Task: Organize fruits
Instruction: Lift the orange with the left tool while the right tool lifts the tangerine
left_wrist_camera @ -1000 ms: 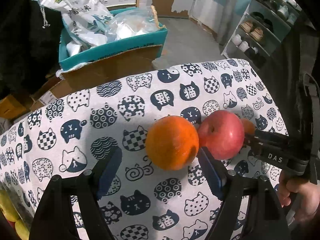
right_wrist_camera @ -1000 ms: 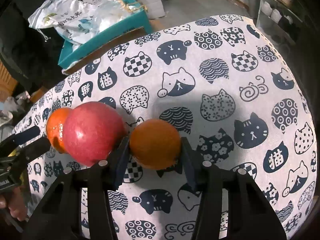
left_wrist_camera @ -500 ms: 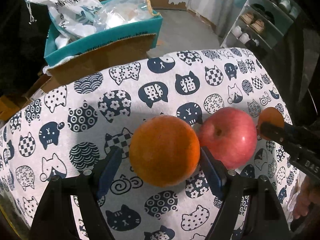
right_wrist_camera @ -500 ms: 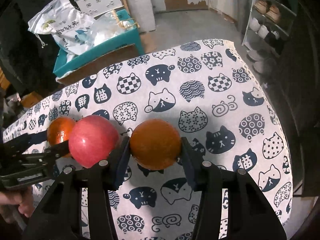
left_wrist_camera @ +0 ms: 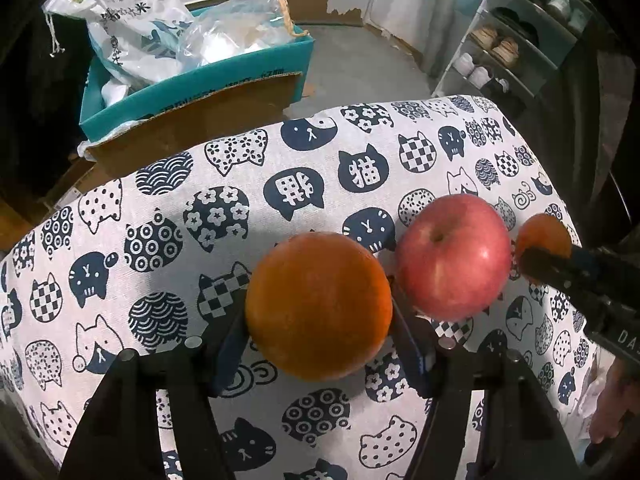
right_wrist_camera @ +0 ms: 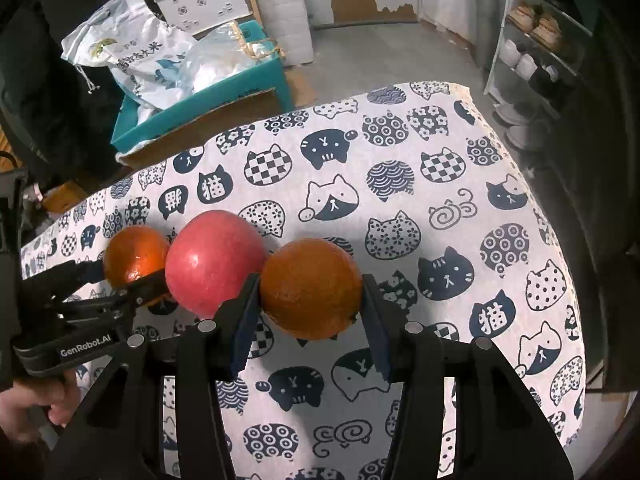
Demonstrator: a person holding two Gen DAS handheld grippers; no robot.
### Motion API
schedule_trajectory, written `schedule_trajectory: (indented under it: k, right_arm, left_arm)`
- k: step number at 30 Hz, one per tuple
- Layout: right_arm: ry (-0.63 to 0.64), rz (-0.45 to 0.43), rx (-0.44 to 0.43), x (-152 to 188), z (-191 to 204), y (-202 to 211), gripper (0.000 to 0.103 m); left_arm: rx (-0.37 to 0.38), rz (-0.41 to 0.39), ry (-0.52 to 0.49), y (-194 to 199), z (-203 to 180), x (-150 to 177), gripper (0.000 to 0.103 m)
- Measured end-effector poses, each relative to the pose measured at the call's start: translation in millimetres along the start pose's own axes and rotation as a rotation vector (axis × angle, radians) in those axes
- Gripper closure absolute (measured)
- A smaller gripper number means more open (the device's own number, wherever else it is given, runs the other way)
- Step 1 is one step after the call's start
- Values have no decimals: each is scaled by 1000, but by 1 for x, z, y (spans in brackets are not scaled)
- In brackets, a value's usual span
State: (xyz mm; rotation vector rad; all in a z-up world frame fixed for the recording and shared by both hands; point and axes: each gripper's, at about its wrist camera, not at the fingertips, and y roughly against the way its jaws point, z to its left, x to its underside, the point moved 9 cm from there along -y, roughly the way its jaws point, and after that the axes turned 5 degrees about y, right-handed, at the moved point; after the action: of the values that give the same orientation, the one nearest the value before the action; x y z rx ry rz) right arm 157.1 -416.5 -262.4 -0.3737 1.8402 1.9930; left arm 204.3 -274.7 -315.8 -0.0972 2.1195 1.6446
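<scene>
My left gripper [left_wrist_camera: 320, 328] is shut on an orange [left_wrist_camera: 318, 306] and holds it above the cat-print tablecloth [left_wrist_camera: 160, 220]. My right gripper [right_wrist_camera: 310, 316] is shut on a second orange [right_wrist_camera: 310, 288], also raised above the cloth. A red apple [left_wrist_camera: 454, 256] lies on the table between the two oranges; it also shows in the right wrist view [right_wrist_camera: 212, 262]. In the left wrist view the right gripper [left_wrist_camera: 532, 256] and its orange [left_wrist_camera: 542, 234] sit right of the apple. In the right wrist view the left gripper [right_wrist_camera: 132, 280] and its orange [right_wrist_camera: 134, 256] sit left of the apple.
A teal cardboard box [left_wrist_camera: 192, 84] with a white rice bag [left_wrist_camera: 132, 32] and plastic bags stands on the floor beyond the table's far edge. A shoe rack [left_wrist_camera: 512, 48] stands at the far right. The table's right edge [right_wrist_camera: 576, 280] drops off close by.
The left gripper has closed on its orange and lifted it. Both grippers have risen with their oranges, so more of the floor and table show. The apple has stayed put.
</scene>
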Motion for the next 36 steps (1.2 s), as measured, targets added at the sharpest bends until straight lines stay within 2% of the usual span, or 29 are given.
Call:
schedule_trajectory:
  k: [12, 17, 27, 36]
  right_arm:
    - [37, -76, 7, -16, 14, 28, 55]
    - [57, -125, 0, -25, 25, 52, 55]
    - [70, -218, -22, -39, 38, 106, 55]
    - [104, -277, -43, -48, 56, 145, 55]
  left_arm:
    - [-32, -134, -56, 61, -4, -12, 36]
    - [-26, -177, -33, 92, -3, -15, 36]
    - [-34, -273, -51, 152, -9, -17, 36]
    - [-11, -322, -44, 193, -12, -14, 36]
